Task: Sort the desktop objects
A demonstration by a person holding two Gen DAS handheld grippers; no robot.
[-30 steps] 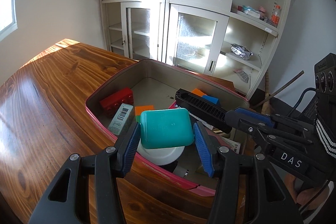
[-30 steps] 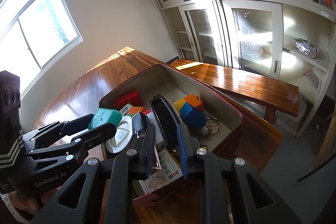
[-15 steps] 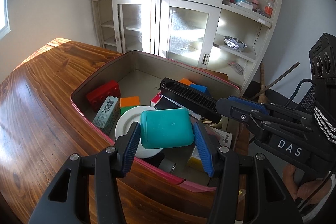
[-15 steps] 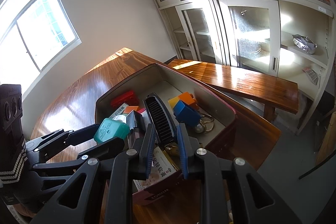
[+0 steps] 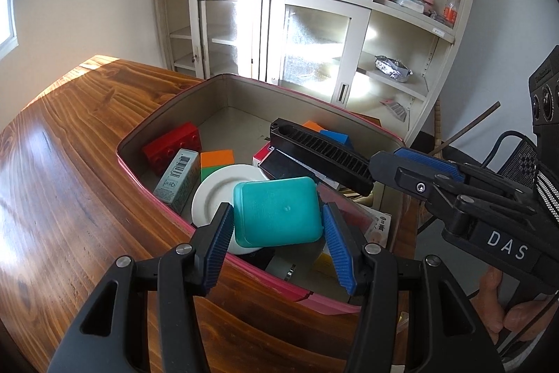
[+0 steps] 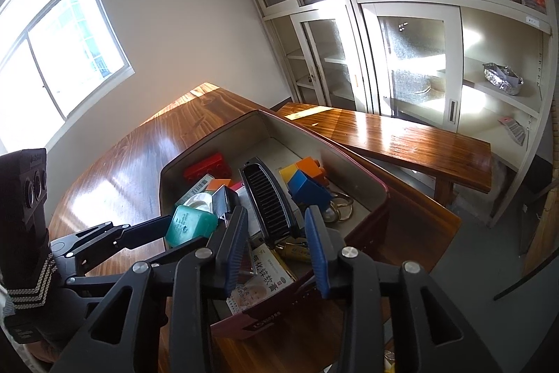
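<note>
My left gripper (image 5: 277, 236) is shut on a teal square box (image 5: 277, 210) and holds it over the near part of a red-rimmed tin box (image 5: 181, 97). My right gripper (image 6: 276, 236) has its jaws apart around a black ribbed comb-like bar (image 6: 267, 198), which rests in the tin; the bar also shows in the left wrist view (image 5: 319, 154). The pads no longer press it. The teal box shows in the right wrist view (image 6: 190, 224) too.
In the tin lie a red brick (image 5: 173, 145), a grey carton (image 5: 176, 175), an orange-green block (image 5: 216, 163), a white plate (image 5: 220, 194), blue and orange blocks (image 6: 307, 180), keys (image 6: 337, 207) and a medicine box (image 6: 269, 275). The wooden table (image 5: 63, 163) spreads left. Glass cabinets (image 5: 307, 6) stand behind.
My right gripper has opened and let the black bar settle into the tin. My left gripper, holding the teal box, has drawn back slightly and lowered over the tin's near edge.
</note>
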